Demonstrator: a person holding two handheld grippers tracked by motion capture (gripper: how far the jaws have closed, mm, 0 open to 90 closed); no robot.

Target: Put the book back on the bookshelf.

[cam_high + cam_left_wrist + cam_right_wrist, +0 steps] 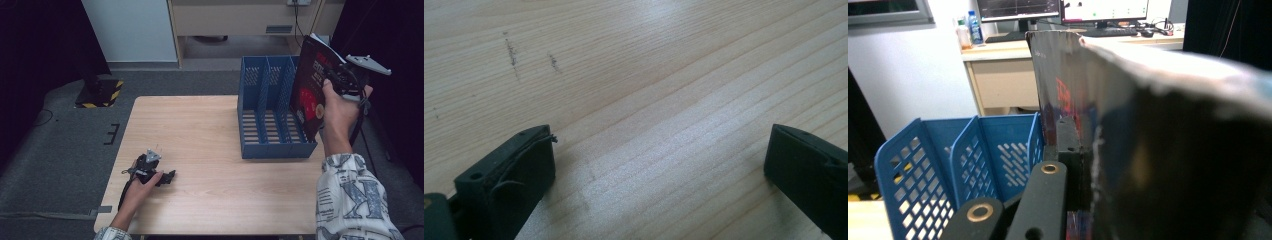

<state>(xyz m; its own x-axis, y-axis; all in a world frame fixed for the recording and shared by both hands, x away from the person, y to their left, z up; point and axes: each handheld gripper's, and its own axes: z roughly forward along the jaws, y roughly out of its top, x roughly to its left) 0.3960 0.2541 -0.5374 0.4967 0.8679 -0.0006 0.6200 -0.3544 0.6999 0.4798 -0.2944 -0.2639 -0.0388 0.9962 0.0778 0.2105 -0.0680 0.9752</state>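
A pale wooden bench [210, 150] stands on grey carpet [60, 150], with a yellow-and-black striped block [100, 93] on the floor at its far left, a beige desk [998, 75] carrying monitors [1018, 9] and a bottle [975, 27] beyond.

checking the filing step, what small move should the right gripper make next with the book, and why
Probably ease the book left and down toward the rightmost slot of the blue file rack: the right gripper grips it upright by the rack's right wall, its lower edge outside the slot.
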